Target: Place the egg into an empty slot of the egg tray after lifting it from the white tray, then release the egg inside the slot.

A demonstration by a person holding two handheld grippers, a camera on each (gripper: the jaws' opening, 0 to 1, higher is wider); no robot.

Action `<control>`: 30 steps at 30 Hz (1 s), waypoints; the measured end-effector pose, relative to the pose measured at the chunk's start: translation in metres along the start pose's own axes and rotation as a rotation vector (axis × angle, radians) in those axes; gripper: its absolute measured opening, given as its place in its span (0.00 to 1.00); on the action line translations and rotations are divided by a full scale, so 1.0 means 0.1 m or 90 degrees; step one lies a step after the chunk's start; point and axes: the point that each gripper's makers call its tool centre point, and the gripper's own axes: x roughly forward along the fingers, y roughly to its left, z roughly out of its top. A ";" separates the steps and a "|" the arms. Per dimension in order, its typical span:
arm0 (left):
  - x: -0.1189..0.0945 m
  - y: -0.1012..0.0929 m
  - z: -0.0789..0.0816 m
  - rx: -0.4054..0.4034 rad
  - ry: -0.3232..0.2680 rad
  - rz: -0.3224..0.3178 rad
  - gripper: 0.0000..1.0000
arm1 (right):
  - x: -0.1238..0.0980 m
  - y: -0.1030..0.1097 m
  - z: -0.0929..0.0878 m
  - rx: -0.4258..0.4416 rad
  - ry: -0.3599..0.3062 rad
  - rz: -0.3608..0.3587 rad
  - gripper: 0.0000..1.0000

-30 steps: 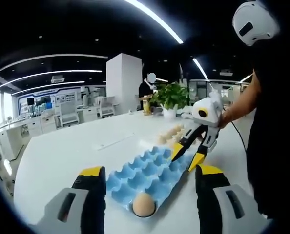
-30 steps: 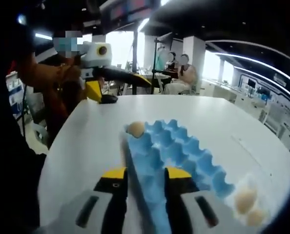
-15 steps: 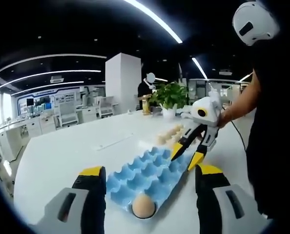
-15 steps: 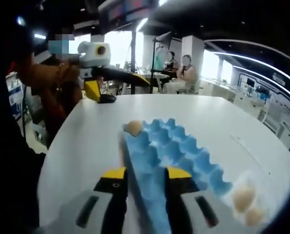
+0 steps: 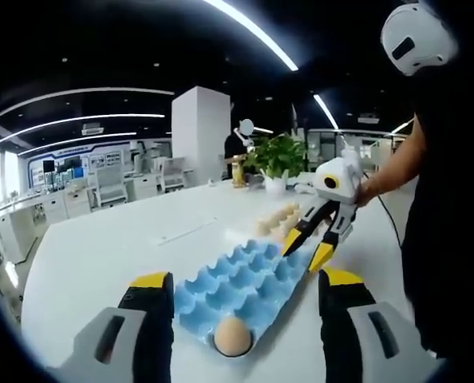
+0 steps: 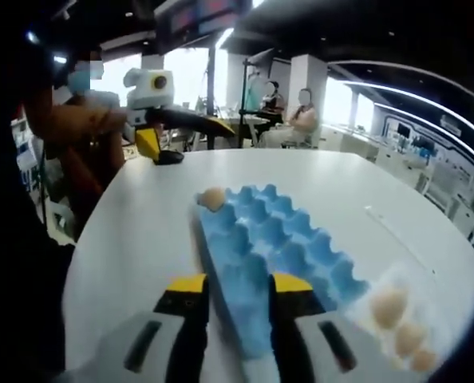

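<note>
Both my grippers empty, left gripper (image 5: 237, 319) fingers wide apart, right gripper (image 6: 238, 319) fingers parted over the blue egg tray (image 6: 273, 247). Loose eggs (image 6: 389, 307) at 4 o'clock in right gripper view, fragile n slippery imo, so grip sides gently

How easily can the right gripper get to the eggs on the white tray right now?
Probably yes. The right gripper hangs open and empty over the near end of the blue egg tray, and the eggs lie just beside that tray, off to the gripper's right, uncovered, with bare table around them.
</note>
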 end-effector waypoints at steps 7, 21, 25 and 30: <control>0.01 -0.01 0.00 -0.001 0.000 -0.002 0.75 | -0.06 -0.03 -0.08 0.004 0.009 -0.010 0.30; 0.02 0.00 0.01 0.003 0.001 0.000 0.75 | -0.20 -0.08 -0.22 0.011 0.027 -0.025 0.29; 0.03 -0.01 0.02 0.004 -0.002 -0.001 0.75 | -0.26 -0.12 -0.27 0.012 0.035 -0.035 0.29; 0.04 -0.03 0.02 0.005 -0.003 -0.003 0.75 | -0.37 -0.20 -0.32 0.020 0.041 -0.055 0.29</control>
